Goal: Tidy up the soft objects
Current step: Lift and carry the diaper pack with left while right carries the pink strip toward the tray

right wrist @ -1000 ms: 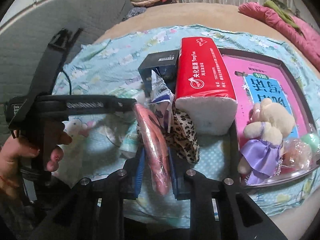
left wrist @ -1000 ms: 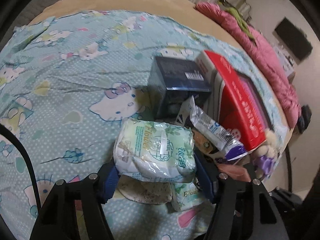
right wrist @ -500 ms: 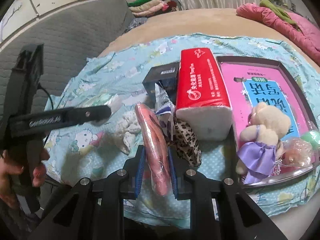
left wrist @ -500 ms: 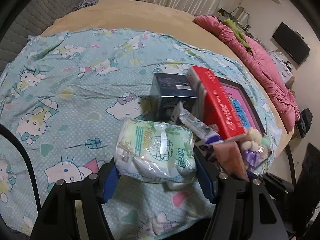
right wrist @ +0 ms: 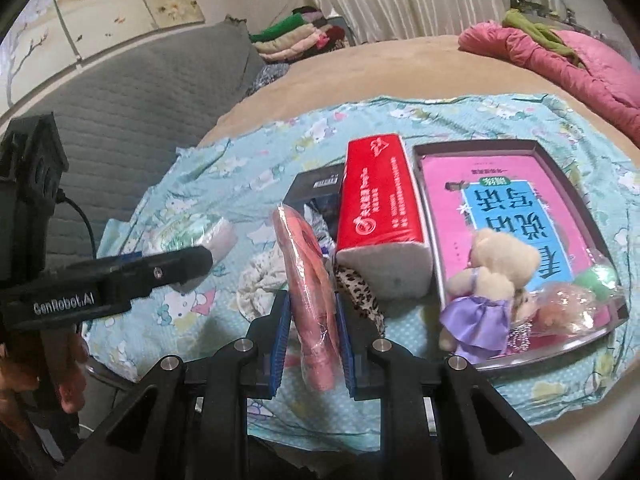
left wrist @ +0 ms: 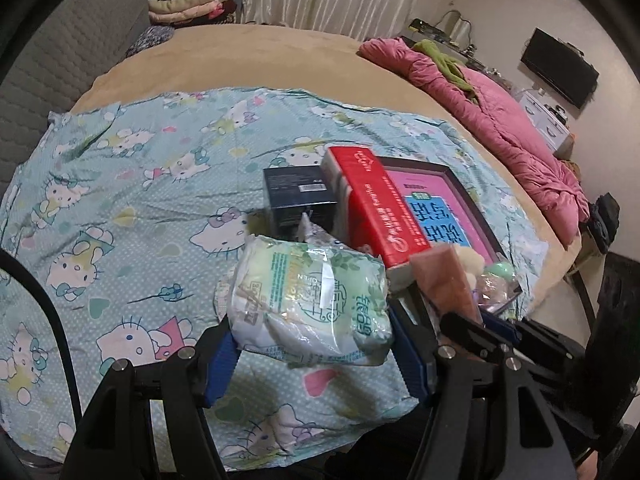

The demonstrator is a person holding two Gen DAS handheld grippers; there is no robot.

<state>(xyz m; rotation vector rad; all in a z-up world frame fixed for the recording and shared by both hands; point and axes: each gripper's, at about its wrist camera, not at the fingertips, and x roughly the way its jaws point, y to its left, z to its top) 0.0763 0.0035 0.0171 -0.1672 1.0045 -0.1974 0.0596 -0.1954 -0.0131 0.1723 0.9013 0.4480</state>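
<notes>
- Left hand-held gripper (left wrist: 312, 344): jaws fairly wide, blue pads pressed on both ends of a green-and-white wipes pack (left wrist: 310, 300), carried clear above the Hello Kitty sheet (left wrist: 120, 200) on the bed. Pack's long axis runs left-right, across the jaws.
- In the right wrist view the left hand-held gripper (right wrist: 192, 260) sits at far left, same wipes pack (right wrist: 192, 236) at its tip, a hand (right wrist: 36, 376) on the handle.
- Crumpled white patterned cloth (right wrist: 260, 280) lies on the sheet between the two grippers, not held.
- Right hand-held gripper (right wrist: 310, 344): jaws narrow, clamped on a pink plastic-wrapped soft item (right wrist: 306, 292). Its long axis points away from the camera, along the fingers, upper end leaning left.
- Just right of it: leopard-print fabric (right wrist: 360, 296), then the red tissue pack (right wrist: 378, 208) with a dark box (right wrist: 316, 188) behind its left side.
- Far right: dark tray (right wrist: 560, 152) with a pink book (right wrist: 500, 192) lying in it; plush bear in purple dress (right wrist: 488, 280) and clear bag of small things (right wrist: 572, 300) at the tray's near end.
- Key relation, my read: tray lies to the right of both loads, right gripper clearly nearer. Pink item likely goes there first; wipes pack has to cross over the tissue pack and the right hand to reach it.
- Risk guess: grippers are close side by side, could bump.
</notes>
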